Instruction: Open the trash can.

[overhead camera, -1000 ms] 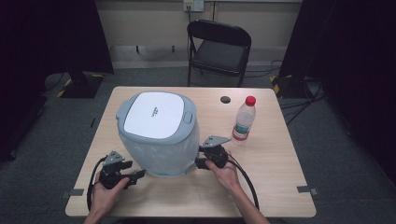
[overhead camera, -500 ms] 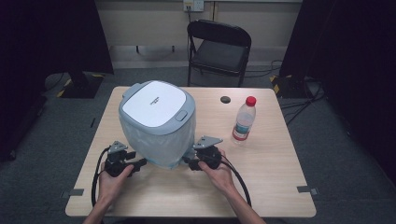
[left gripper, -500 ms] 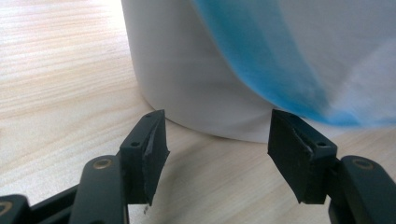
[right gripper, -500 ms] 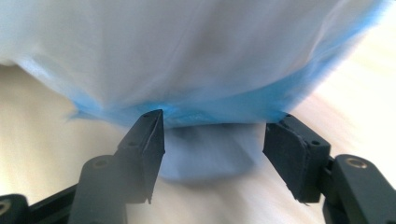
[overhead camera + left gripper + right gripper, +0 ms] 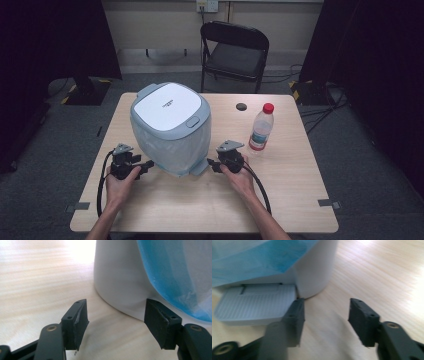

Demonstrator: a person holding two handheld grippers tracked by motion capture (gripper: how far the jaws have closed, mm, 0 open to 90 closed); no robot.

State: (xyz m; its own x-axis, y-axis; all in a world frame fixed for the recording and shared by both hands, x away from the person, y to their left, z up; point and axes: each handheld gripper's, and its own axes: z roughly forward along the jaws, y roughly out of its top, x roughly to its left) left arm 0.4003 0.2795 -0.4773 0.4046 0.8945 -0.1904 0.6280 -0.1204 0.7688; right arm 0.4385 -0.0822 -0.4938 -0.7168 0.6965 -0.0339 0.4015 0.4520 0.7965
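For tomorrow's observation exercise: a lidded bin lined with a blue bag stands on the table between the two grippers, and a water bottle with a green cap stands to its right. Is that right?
Not quite. The high view shows the water bottle has a red cap, not green. The rest holds: the lidded bin stands between the left gripper and the right gripper.

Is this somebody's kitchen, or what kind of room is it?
Probably not a kitchen; more likely a lab or studio for recording. Dark curtains hang at the sides, cables lie on grey carpet, and one wooden table holds a pedal bin and a water bottle.
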